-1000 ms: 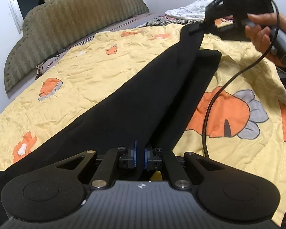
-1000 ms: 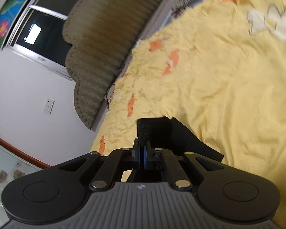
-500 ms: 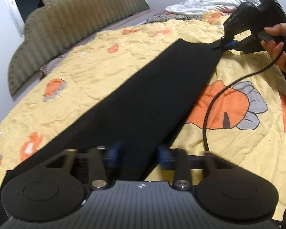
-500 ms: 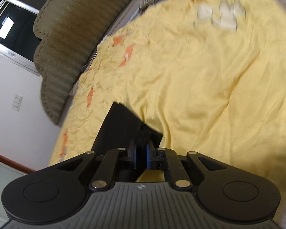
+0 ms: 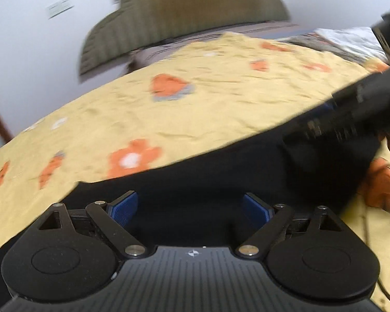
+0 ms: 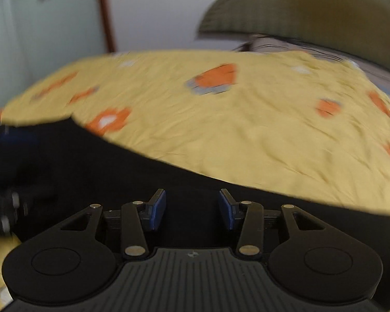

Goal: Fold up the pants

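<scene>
Black pants [image 5: 221, 171] lie flat on the yellow quilt and fill the near part of both views; they also show in the right wrist view [image 6: 169, 182]. My left gripper [image 5: 189, 208] is open and empty just above the cloth, its blue pads wide apart. My right gripper [image 6: 192, 208] is open and empty over the pants too. The right gripper's black body shows blurred at the right edge of the left wrist view [image 5: 364, 109]. The left gripper shows blurred at the left edge of the right wrist view [image 6: 2, 208].
The yellow quilt [image 5: 195, 98] with orange flower prints covers the bed. An olive padded headboard [image 5: 189, 13] stands at the far end against a white wall. White crumpled bedding [image 5: 351, 39] lies at the far right. Both views are blurred by motion.
Both grippers have opened and let go of the pants, which now lie flat. Both have swung round to face across the bed and moved closer to each other.
</scene>
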The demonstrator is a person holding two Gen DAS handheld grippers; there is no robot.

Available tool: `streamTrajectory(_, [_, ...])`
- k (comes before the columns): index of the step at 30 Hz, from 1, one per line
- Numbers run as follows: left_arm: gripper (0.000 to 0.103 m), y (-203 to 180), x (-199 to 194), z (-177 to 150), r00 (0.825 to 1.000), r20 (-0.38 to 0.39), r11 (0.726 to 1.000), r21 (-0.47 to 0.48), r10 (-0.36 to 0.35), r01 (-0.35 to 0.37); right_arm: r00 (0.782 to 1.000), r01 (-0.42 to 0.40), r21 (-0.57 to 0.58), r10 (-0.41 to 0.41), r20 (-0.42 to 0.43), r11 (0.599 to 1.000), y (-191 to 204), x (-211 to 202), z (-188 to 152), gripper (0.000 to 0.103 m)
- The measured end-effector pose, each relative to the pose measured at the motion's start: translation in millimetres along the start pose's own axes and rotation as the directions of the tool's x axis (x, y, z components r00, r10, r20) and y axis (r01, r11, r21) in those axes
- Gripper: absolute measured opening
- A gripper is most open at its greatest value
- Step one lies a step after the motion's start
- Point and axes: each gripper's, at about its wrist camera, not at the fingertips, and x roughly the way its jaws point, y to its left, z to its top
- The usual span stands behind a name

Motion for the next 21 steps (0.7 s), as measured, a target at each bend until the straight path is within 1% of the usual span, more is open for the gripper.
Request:
streamTrajectory(2, [0.090, 14, 2, 7, 1.000, 0.004, 0.999, -0.041, -0.010, 0.010, 1.000, 0.023, -0.060, -0.023, -0.001, 0.998, 4, 10, 6, 0.043])
streamTrajectory(3, [0.090, 21, 5, 12, 1.000, 0.005, 0.997, -0.069, -0.028, 0.029, 1.000, 0.016, -0.074, -0.016, -0.001, 0.997, 2, 13, 10, 0.043])
streamTrajectory(5, [0.090, 31, 16, 23, 0.997, -0.008, 0.991, -0.113, -0.076, 0.075, 0.998, -0.011, -0.113, 0.004, -0.057, 0.994, -3, 19, 11, 0.043])
streamTrajectory(7, [0.090, 34, 31, 32, 0.995, -0.048, 0.987, -0.134, -0.092, 0.085, 0.995, -0.005, -0.163, -0.011, -0.098, 0.987, 0, 23, 7, 0.044])
streamTrajectory(8, [0.090, 33, 37, 35, 0.994, -0.052, 0.988, -0.129, -0.095, 0.088, 0.993, -0.002, -0.186, -0.020, -0.113, 0.983, 2, 28, 4, 0.044])
streamTrajectory(9, [0.090, 31, 42, 37, 0.993, -0.056, 0.989, -0.119, -0.101, 0.094, 0.994, 0.015, -0.201, -0.037, -0.104, 0.979, 3, 30, 1, 0.048])
streamTrajectory(10, [0.090, 28, 47, 37, 0.993, -0.065, 0.990, -0.111, -0.097, 0.090, 0.995, 0.047, -0.204, -0.063, -0.073, 0.978, 3, 33, -1, 0.065])
streamTrajectory(11, [0.090, 26, 55, 39, 0.994, -0.077, 0.991, -0.109, -0.084, 0.075, 0.994, 0.088, -0.203, -0.100, -0.047, 0.975, 1, 36, 0, 0.069])
streamTrajectory(12, [0.090, 23, 60, 40, 0.994, -0.085, 0.992, -0.109, -0.065, 0.055, 0.992, 0.120, -0.189, -0.127, -0.023, 0.974, -1, 37, 2, 0.069])
streamTrajectory(13, [0.090, 23, 63, 39, 0.994, -0.091, 0.993, -0.110, -0.053, 0.043, 0.991, 0.133, -0.163, -0.136, -0.008, 0.978, -5, 35, 4, 0.069])
streamTrajectory(14, [0.090, 22, 63, 38, 0.995, -0.091, 0.994, -0.107, -0.045, 0.035, 0.992, 0.122, -0.143, -0.122, 0.006, 0.982, -9, 29, 6, 0.069])
streamTrajectory(16, [0.090, 22, 60, 35, 0.996, -0.078, 0.995, -0.090, -0.044, 0.037, 0.999, 0.049, -0.152, -0.049, 0.001, 0.987, -10, 18, 6, 0.068])
streamTrajectory(18, [0.090, 21, 59, 33, 0.996, -0.078, 0.997, -0.070, -0.044, 0.039, 0.999, -0.030, -0.211, 0.021, -0.044, 0.977, -5, 16, 4, 0.067])
streamTrajectory(19, [0.090, 20, 60, 34, 0.996, -0.080, 0.997, -0.065, -0.047, 0.041, 0.997, -0.047, -0.246, 0.031, -0.069, 0.968, -2, 17, 2, 0.063])
streamTrajectory(20, [0.090, 20, 62, 34, 0.996, -0.081, 0.997, -0.065, -0.048, 0.043, 0.995, -0.049, -0.266, 0.024, -0.096, 0.963, 1, 23, 1, 0.058])
streamTrajectory(21, [0.090, 19, 63, 35, 0.996, -0.082, 0.997, -0.070, -0.047, 0.041, 0.993, -0.050, -0.266, 0.020, -0.113, 0.963, 1, 29, 0, 0.044])
